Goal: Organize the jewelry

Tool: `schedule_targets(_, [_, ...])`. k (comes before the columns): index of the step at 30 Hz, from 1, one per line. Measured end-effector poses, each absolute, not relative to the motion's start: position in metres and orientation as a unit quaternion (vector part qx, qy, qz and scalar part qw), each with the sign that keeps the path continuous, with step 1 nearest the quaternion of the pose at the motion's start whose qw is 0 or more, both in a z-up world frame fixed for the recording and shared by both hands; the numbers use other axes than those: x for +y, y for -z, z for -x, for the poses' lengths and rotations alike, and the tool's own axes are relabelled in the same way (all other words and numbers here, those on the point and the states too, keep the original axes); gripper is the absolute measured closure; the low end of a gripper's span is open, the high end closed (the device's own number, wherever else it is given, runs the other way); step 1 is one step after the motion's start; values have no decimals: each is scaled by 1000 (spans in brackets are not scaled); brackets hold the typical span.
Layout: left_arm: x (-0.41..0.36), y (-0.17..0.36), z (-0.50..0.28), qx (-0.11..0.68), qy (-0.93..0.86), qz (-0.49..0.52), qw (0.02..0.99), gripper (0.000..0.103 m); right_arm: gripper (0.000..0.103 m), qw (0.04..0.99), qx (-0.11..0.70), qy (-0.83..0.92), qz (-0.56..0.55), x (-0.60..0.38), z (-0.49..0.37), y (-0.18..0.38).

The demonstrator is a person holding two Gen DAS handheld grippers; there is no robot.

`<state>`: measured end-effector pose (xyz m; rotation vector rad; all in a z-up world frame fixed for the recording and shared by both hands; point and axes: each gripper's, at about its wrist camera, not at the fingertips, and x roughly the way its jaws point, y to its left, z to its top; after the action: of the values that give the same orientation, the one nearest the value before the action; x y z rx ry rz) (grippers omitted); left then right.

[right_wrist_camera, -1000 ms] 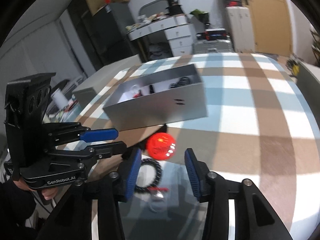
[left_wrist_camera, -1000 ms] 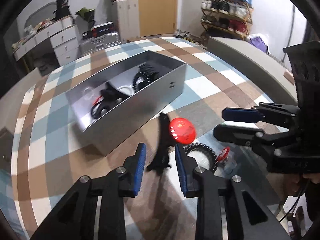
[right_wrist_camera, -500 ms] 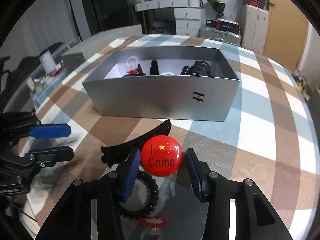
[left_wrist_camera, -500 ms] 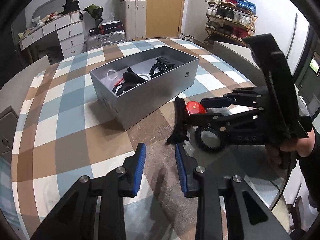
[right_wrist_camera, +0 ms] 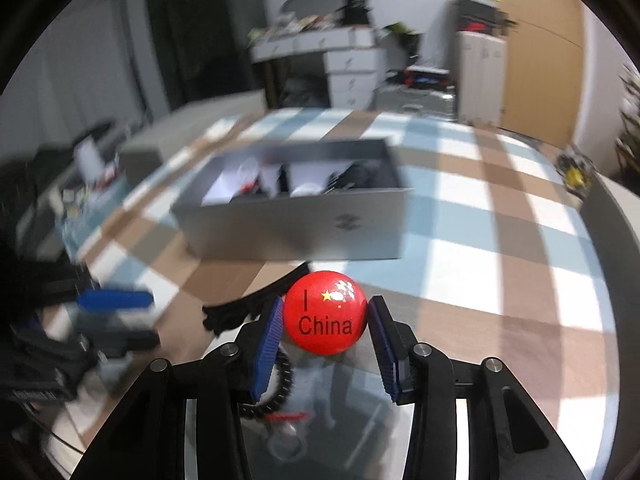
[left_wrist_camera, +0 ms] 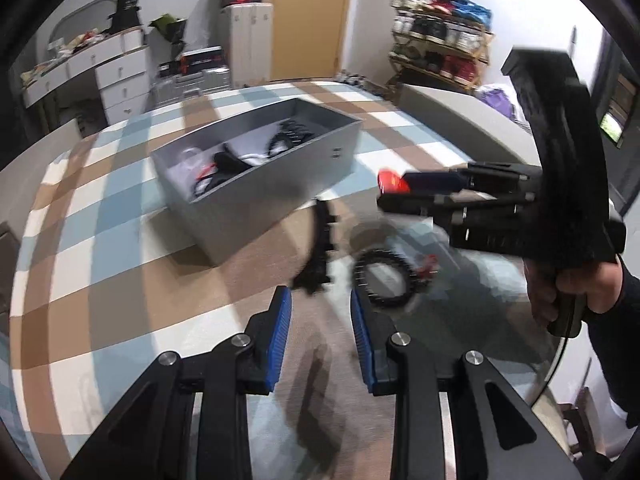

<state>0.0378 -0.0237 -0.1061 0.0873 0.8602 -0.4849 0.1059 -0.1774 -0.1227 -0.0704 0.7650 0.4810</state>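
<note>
My right gripper point(right_wrist_camera: 325, 320) is shut on a round red badge point(right_wrist_camera: 325, 313) printed "I China" and holds it above the table, near the front of a silver box point(right_wrist_camera: 296, 232). In the left wrist view the right gripper point(left_wrist_camera: 394, 192) hovers right of the silver box point(left_wrist_camera: 260, 188) with the red badge point(left_wrist_camera: 390, 182) at its tips. My left gripper point(left_wrist_camera: 320, 324) is open and empty above the checked tablecloth point(left_wrist_camera: 100, 220). A black hair clip point(left_wrist_camera: 318, 248) and a black beaded bracelet point(left_wrist_camera: 384, 276) lie just beyond it. The box holds several dark accessories.
A small red-topped ring point(left_wrist_camera: 428, 266) lies beside the bracelet on a glass patch of the table point(left_wrist_camera: 480, 300). The table's edge runs close on the right. Drawers point(left_wrist_camera: 120, 80) and a shoe rack point(left_wrist_camera: 440, 48) stand far behind.
My right gripper closed on the red badge and lifted it off the table toward the box. My left gripper drew back and now moves forward again, still open.
</note>
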Motion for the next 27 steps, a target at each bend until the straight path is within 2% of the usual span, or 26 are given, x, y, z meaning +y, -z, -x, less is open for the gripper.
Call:
schedule_targets(3, [-42,103,-32,407,262,-56,873,78,61,909,357,-214,-20,-209,-97,113])
schedule_targets(10, [-91,106,-32,409,322,-94,849,78,61,917,352,-183,-33,-241,-72,111])
schedule_targets(17, [-109,116,-44,434,342,-122,825,78,61,918,349,-182,-51,-255,-55,116])
schedule_targets(27, [-131,117,-37,418,331,-194,824,79,61,917,343,-187,-77,-261,-57,119])
